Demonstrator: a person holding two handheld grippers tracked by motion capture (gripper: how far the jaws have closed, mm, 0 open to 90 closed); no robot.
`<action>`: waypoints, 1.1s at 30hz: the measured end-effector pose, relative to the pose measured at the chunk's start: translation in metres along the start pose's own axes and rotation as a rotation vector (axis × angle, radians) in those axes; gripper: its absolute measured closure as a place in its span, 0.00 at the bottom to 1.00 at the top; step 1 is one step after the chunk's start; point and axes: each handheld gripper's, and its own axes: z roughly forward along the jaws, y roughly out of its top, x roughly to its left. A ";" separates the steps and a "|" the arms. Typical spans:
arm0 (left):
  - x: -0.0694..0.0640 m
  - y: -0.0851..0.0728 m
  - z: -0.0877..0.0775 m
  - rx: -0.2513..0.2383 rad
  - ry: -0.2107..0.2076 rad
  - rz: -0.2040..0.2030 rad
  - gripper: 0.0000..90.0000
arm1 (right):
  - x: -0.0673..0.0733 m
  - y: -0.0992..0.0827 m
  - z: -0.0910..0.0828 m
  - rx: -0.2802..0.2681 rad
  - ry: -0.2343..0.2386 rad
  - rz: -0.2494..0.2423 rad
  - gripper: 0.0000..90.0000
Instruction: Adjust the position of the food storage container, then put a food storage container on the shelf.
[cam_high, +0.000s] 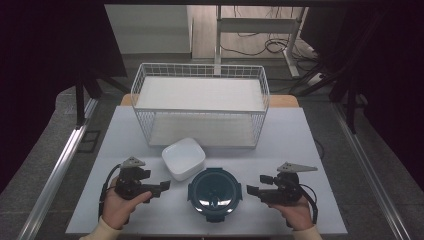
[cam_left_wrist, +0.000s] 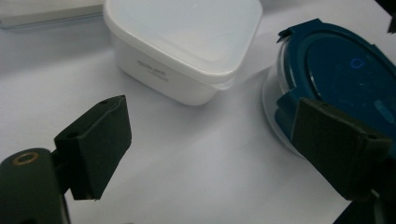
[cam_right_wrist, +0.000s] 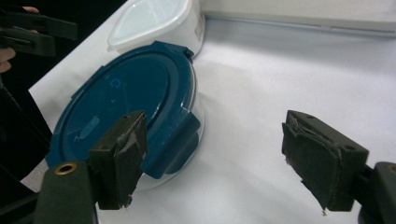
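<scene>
White bench (cam_high: 300, 145) seen from above, with a person's hands at its near edge, one black gripper in each. At the left, the left gripper (cam_high: 164, 186) points right, its fingers (cam_left_wrist: 95, 144) spread with nothing but bare bench between them. Just right of it, near the middle, sits a white square lidded container (cam_high: 183, 158). Touching or nearly touching that container's near right side is a round clear container with a dark blue clip-on lid (cam_high: 215, 192), standing upright between the two grippers. At the right, the right gripper (cam_high: 250, 190) points left at the round container, its fingers (cam_right_wrist: 116, 156) spread and empty, close beside the lid. At the far side stands a white wire basket (cam_high: 200, 102).
</scene>
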 end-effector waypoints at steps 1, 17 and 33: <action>-0.003 -0.001 0.000 -0.005 -0.013 -0.016 0.12 | 0.001 0.000 0.003 0.027 -0.003 -0.012 0.20; -0.030 -0.006 0.018 0.017 -0.128 -0.057 0.09 | 0.016 0.001 0.014 0.063 0.025 -0.028 0.18; -0.038 -0.010 0.034 0.028 -0.233 -0.092 0.13 | 0.022 0.003 0.019 0.062 0.036 0.020 0.16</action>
